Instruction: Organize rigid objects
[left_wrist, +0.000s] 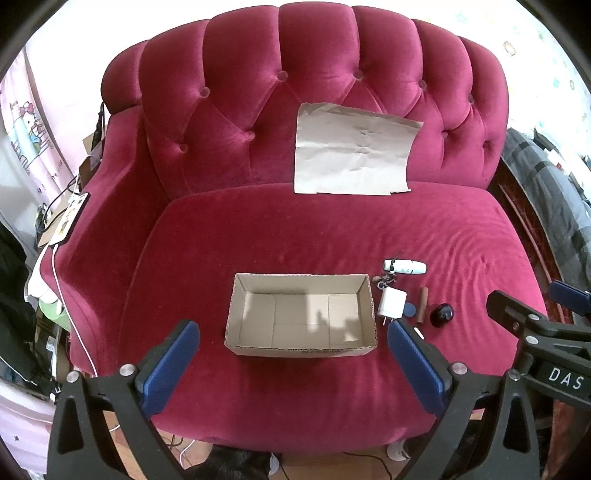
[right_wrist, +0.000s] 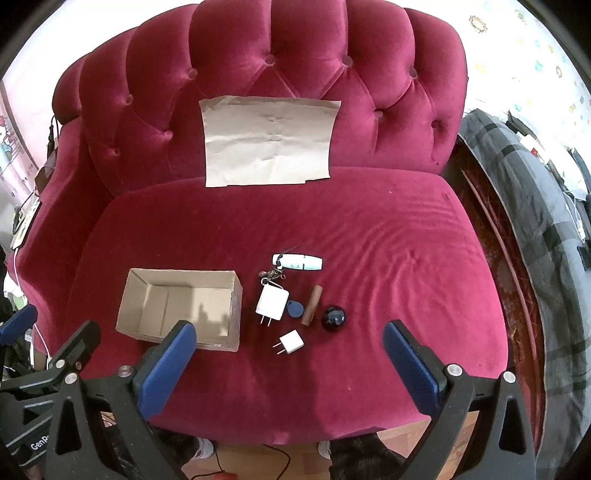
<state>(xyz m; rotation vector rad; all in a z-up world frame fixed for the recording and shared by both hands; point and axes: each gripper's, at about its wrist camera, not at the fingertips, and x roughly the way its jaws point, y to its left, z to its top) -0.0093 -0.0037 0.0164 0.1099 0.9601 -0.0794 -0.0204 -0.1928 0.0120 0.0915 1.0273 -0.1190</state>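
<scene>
red velvet tufted sofa (right_wrist: 332, 229) fills both views, seat cushion carries everything. brown paper sheet (right_wrist: 269, 142) leans against the backrest, far ahead of both sets of jaws. open cardboard box (left_wrist: 301, 314) sits on the seat straight ahead of the left gripper (left_wrist: 293, 363), between its fingers in the left wrist view; nothing inside it, only shadow on the floor of the box. in the right wrist view the box's near corner is hidden behind the left finger of the right gripper (right_wrist: 290, 363).

loose items lie in a cluster just right of the box, ahead of the right jaws and between their fingers. large white charger (right_wrist: 272, 304) prongs toward the camera, nearest the box. white-and-teal tube (right_wrist: 297, 262) lies on its side at the far end of the cluster, small keychain tangle (right_wrist: 272, 274) just on its near side. brown cylinder (right_wrist: 312, 304) lies flat, blue round tag (right_wrist: 294, 309) between it and the large charger, touching or nearly so. black glossy ball (right_wrist: 334, 317) just right of the cylinder. small white plug (right_wrist: 291, 341) closest to the right jaws, apart from the rest.

left jaws wide apart, holding nothing. right jaws wide apart, holding nothing. both hover at the front edge of the seat, not touching any item.
</scene>
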